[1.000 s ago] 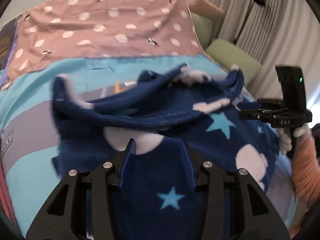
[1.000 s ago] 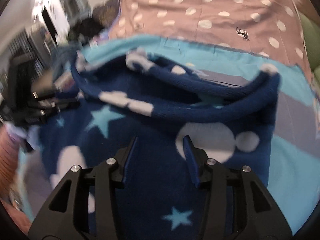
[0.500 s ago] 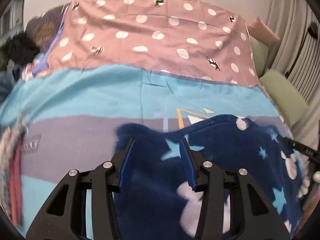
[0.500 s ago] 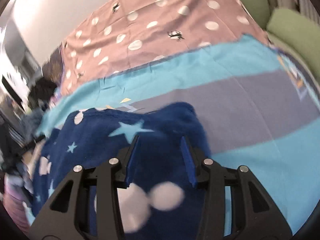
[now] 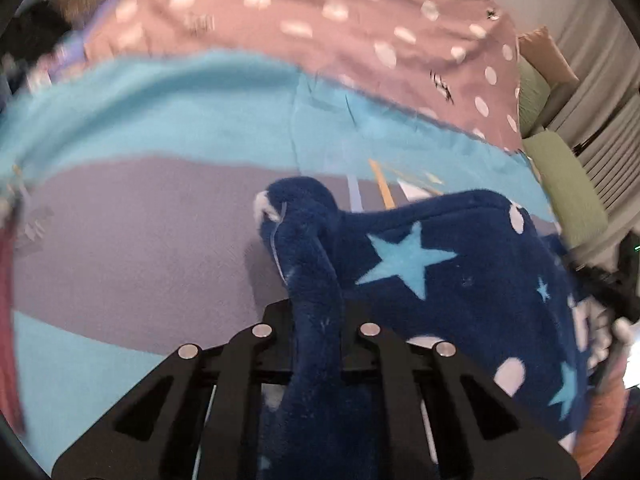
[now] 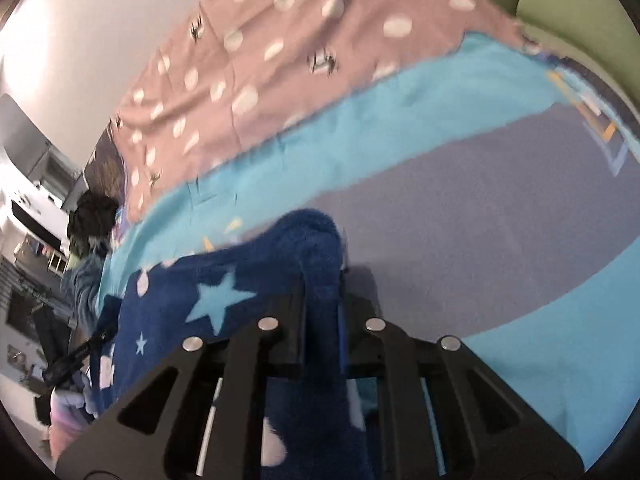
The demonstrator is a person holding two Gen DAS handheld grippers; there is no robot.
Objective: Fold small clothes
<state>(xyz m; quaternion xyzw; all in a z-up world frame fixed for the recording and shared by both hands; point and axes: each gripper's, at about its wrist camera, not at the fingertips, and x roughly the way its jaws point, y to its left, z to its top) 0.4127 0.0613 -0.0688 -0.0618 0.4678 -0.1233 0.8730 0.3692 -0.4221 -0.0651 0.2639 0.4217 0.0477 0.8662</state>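
The left gripper (image 5: pixel 318 312) has its jaws closing on a bunched ridge of the fleece (image 5: pixel 440 280), the navy star-print garment; the cloth fills the gap between them and runs back under the gripper body. The right gripper (image 6: pixel 322 312) is doing the same: jaws closing, with a thick fold of fleece (image 6: pixel 224 300) wedged between them.

From the left jaws the garment spreads off to the right; from the right jaws it spreads off to the left. So the two pinches sit at opposite ends of one edge, and the fleece's long axis runs left to right between them, lying on the bedspread's grey band (image 5: pixel 140 248). Each hand is nearest its own corner, and neither need cross over.

Just past each grip a rounded tip of fleece pokes out toward the far side. Beyond it lie bare grey cloth, then the turquoise band (image 6: pixel 400 120), then the pink dotted sheet (image 5: pixel 340 40) farthest off.

That open ground on the far side looks like the room the next move depends on: with both corners held level, the edge could be carried away from the person or drawn back over the body of the garment. Which of the two is meant cannot be told from here.
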